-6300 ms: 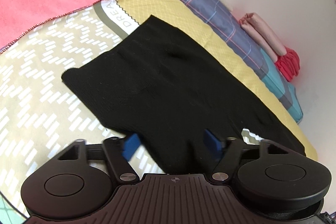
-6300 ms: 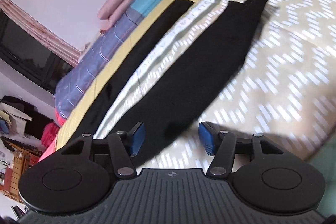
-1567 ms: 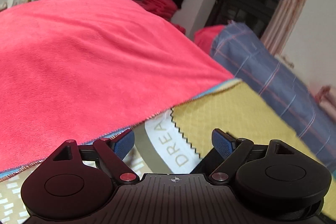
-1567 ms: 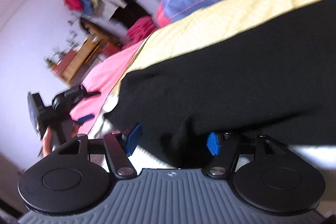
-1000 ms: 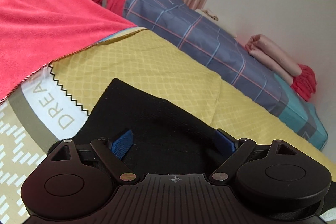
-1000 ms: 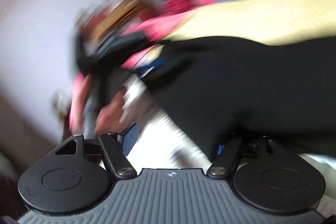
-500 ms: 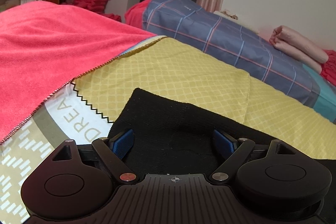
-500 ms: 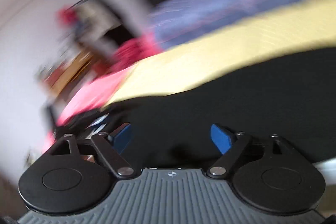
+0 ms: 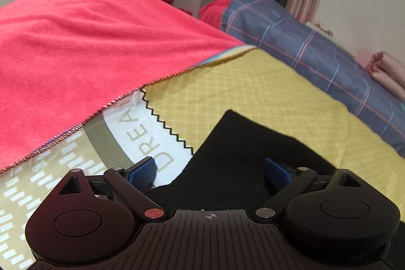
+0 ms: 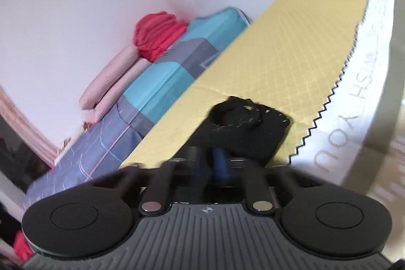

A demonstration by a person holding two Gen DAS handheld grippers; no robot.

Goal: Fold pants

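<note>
Between the left gripper (image 9: 210, 172)'s wide-open blue fingers (image 9: 141, 170), gripping nothing, lie the flat matte black knit pants (image 9: 243, 156) on the yellow quilted bed cover (image 9: 253, 92). Right gripper (image 10: 210, 163)'s blurred fingers are closing over a bunched, lint-flecked black fold; contact unclear.

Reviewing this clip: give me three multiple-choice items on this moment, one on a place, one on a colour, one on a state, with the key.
1. Where does the corner of the black pants lie in the left wrist view?
A. on the yellow quilt
B. on the pink blanket
C. on the floor

2. What colour is the blanket beyond the quilt?
A. green
B. pink
C. white

3. How do the left gripper jaws stand?
A. shut tight
B. holding a pillow
C. apart, pants between them

Key: 1 A, the black corner rests on yellow cloth. 2 B, it is plainly pink. 3 C, the blue pads sit wide apart.
</note>
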